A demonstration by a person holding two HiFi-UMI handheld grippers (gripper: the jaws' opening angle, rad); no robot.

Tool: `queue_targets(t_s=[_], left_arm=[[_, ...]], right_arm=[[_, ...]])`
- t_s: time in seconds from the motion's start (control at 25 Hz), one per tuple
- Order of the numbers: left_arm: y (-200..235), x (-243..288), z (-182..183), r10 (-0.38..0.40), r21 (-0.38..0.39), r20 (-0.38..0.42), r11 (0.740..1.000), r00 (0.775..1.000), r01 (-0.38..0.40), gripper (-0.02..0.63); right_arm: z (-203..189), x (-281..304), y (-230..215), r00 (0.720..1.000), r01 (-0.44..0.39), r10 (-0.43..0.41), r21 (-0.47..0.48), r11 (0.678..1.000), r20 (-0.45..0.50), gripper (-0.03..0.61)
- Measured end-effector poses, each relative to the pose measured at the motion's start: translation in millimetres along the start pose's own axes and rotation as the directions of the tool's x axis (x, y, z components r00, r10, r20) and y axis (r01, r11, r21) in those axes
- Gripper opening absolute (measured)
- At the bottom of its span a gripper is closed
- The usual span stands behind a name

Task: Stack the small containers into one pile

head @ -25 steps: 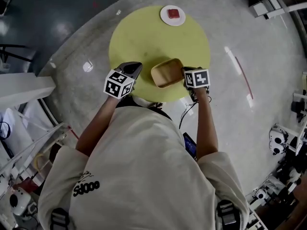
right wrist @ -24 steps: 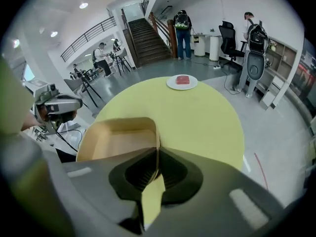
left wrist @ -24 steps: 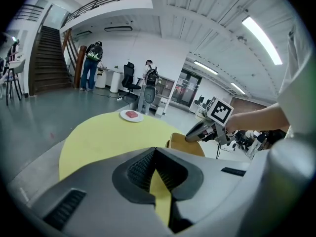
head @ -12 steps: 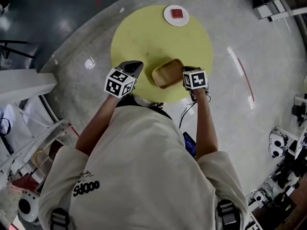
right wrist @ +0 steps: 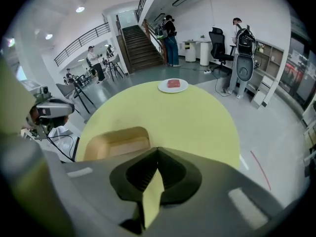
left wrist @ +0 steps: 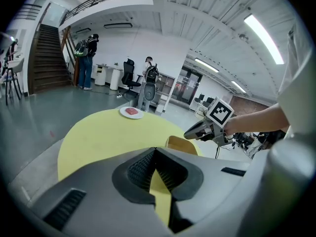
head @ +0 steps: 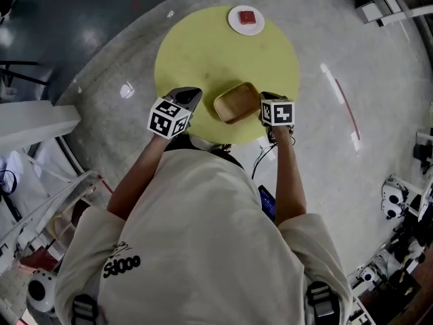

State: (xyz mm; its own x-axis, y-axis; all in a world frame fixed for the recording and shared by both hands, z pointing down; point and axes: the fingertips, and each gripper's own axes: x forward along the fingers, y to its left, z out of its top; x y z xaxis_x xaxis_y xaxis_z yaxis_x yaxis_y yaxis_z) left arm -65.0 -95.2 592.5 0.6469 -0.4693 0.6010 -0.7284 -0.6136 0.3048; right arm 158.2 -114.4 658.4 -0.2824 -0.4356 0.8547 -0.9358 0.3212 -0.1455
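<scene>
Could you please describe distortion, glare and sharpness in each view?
Head view: mild wide-angle bending, sharp, glare patches on the floor. Left gripper view: strong fisheye, dark corners, ceiling light blown out. Right gripper view: same fisheye, yellow table sharp.

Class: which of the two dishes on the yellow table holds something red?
The white plate at the far edge; the tan container looks empty.

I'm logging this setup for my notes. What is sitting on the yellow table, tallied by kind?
Tan container: 1 (I cannot tell whether others are nested inside it)
White plate: 1
Red piece on the plate: 1
Total: 3
</scene>
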Motion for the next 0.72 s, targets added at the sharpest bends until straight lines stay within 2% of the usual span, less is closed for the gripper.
queue_targets(t_s=[0.48, 0.64, 0.72], left_arm=[[0, 0, -5, -0.008, -0.004, -0.01, 1.0, 1.0, 0.008, 0.006], [7, 0, 2, -0.019, 0.007, 0.001, 1.0, 1.0, 0.019, 0.006], [11, 0, 13, -0.019, 0.043, 0.009, 0.999, 1.0, 0.018, 0.006]], right_arm=[[-4, 6, 4, 1.0, 0.005, -0.006, -0.007, 1.0, -0.023, 0.012], [10, -7, 5, 0.998, 0.042, -0.042, 0.009, 0.999, 0.043, 0.011], [24, -20, 8, 0.993, 0.049, -0.051, 0.024, 0.999, 0.103, 0.011]])
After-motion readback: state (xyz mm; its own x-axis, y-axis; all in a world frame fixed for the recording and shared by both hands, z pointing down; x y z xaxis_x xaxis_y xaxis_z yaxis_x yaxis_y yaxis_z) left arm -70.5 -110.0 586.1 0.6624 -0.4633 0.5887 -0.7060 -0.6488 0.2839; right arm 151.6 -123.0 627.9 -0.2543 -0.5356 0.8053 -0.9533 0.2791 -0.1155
